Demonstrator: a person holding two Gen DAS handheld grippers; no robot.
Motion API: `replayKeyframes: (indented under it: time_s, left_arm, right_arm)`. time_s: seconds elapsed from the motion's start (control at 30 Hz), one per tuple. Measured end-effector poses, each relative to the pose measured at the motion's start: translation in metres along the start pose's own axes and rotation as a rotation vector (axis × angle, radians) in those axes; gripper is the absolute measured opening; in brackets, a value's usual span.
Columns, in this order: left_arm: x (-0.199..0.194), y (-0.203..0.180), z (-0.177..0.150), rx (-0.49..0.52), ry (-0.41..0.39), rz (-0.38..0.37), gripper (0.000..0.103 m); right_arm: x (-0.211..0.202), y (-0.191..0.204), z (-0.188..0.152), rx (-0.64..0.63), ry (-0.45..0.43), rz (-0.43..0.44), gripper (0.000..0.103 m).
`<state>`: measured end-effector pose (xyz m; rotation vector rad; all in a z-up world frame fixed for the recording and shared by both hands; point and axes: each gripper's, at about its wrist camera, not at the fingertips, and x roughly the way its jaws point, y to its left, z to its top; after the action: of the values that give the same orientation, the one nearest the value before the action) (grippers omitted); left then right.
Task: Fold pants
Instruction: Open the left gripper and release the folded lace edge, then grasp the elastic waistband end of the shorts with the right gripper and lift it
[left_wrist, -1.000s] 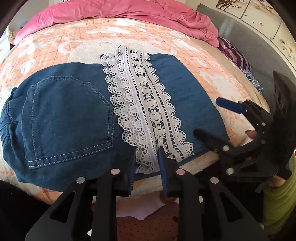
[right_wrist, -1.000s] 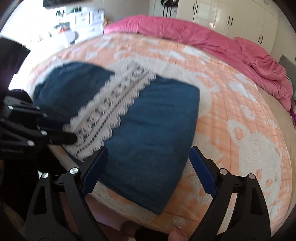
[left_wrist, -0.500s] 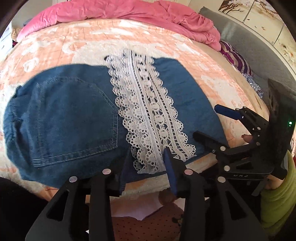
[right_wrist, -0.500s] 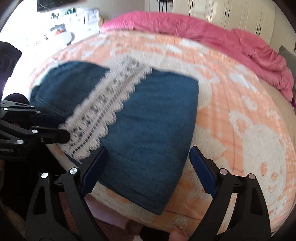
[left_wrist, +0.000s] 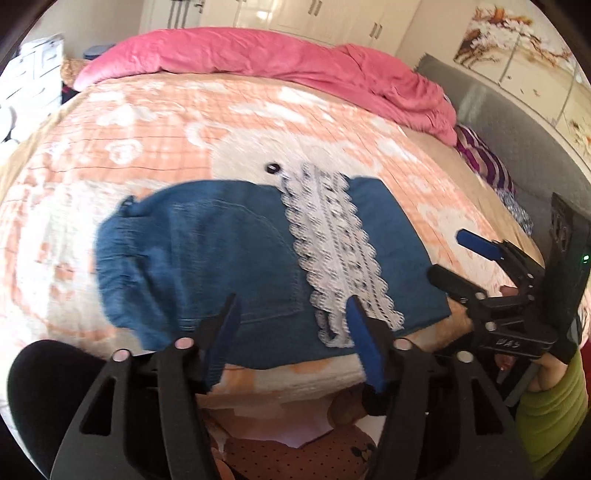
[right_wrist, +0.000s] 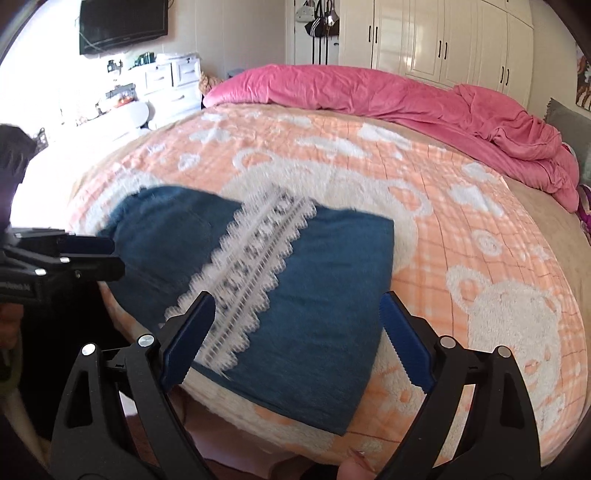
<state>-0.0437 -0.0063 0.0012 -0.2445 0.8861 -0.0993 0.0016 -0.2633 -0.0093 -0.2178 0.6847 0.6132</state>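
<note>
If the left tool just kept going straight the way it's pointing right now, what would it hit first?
Most likely the pants. The left tool, its jaws opening with nothing between them, points down at the folded denim near the pocket, just left of the lace. Depth is hard to judge in this blurred view.

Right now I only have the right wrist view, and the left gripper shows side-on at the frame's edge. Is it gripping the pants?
Observer: No. The left gripper has its jaws opening and no fabric is pinched between them; the pants lie folded on the blanket.
Operator: Is anything lying past the lace?
Observer: Yes, a small dark ring-shaped thing sits on the blanket by the far end of the lace strip. I can't tell what it is.
</note>
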Motion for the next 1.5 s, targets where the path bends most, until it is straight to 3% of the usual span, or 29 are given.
replayKeyframes:
  time_s: [0.43, 0.9, 1.1, 1.2, 1.23, 1.3, 1.5]
  left_arm:
    - [-0.023, 0.067, 0.005, -0.143, -0.059, 0.093, 0.084]
    - [0.007, 0.090, 0.007, -0.183, -0.005, 0.079, 0.085]
    - [0.022, 0.097, 0.005, -0.211, 0.013, 0.058, 0.085]
    - [0.024, 0.101, 0.005, -0.239, -0.010, 0.025, 0.081]
    - [0.025, 0.102, 0.006, -0.247, -0.011, 0.022, 0.073]
    - [0.028, 0.104, 0.006, -0.261, -0.010, 0.012, 0.067]
    - [0.038, 0.108, 0.004, -0.287, -0.015, -0.030, 0.061]
  right_arm:
    - [0.016, 0.058, 0.051, -0.105, 0.003, 0.044, 0.090]
    - [0.072, 0.088, 0.101, -0.178, 0.111, 0.184, 0.092]
    - [0.101, 0.109, 0.121, -0.231, 0.191, 0.315, 0.093]
    - [0.118, 0.125, 0.130, -0.269, 0.228, 0.366, 0.093]
    - [0.125, 0.131, 0.132, -0.290, 0.243, 0.367, 0.093]
    - [0.137, 0.140, 0.133, -0.317, 0.277, 0.376, 0.093]
    - [0.156, 0.157, 0.132, -0.361, 0.330, 0.405, 0.093]
